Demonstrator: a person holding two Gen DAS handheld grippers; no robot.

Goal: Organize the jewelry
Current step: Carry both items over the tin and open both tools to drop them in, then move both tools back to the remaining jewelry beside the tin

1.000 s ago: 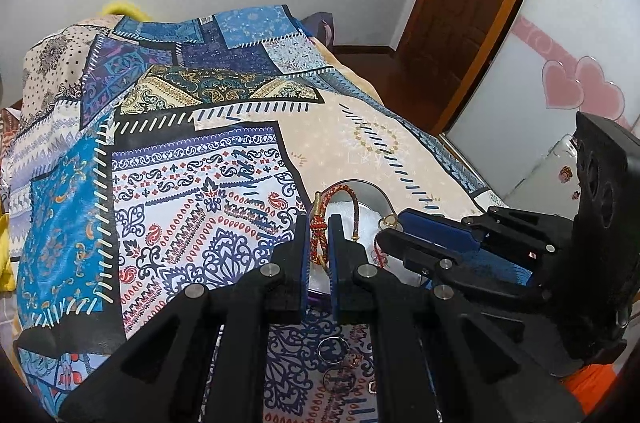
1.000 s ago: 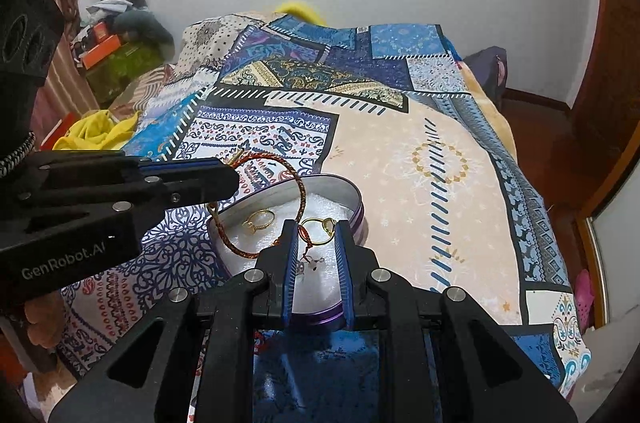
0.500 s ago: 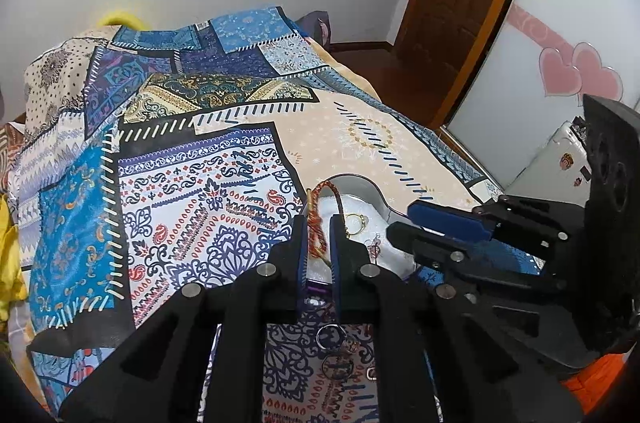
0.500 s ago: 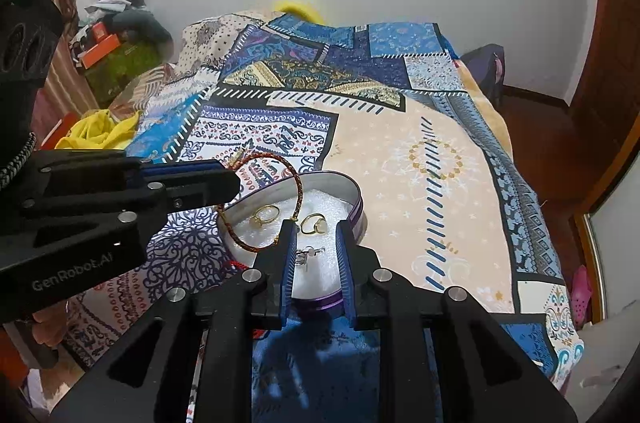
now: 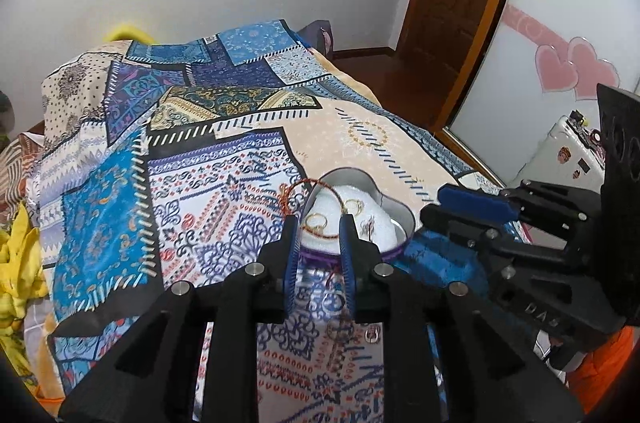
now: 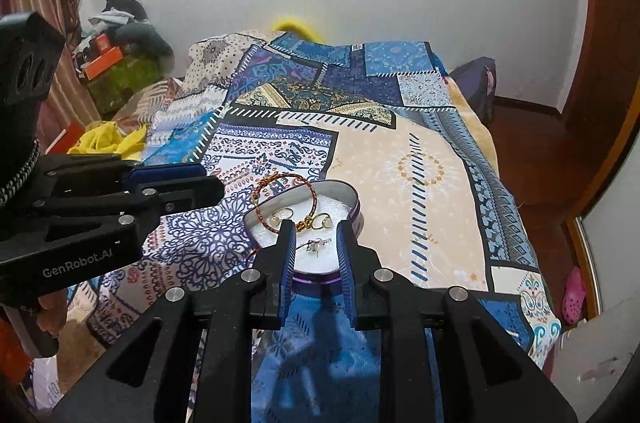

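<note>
I count two grippers, one heart-shaped tin (image 6: 354, 209), one red-and-gold cord bracelet (image 6: 280, 179), two gold rings (image 6: 283, 213) and one small silver earring piece (image 6: 314, 247). The tin sits on the patterned bedspread (image 6: 400, 163); it has a purple rim, silver walls and a white foam lining where the rings and earring lie, while the bracelet leans over its far-left edge, half in, half out. My left gripper (image 5: 318, 223) has its jaws opening with nothing pinched between them; a second ago they were clamped on the bracelet. My right gripper (image 6: 314, 229) stands a little apart, empty, above the tin's near rim, much as before.
</note>
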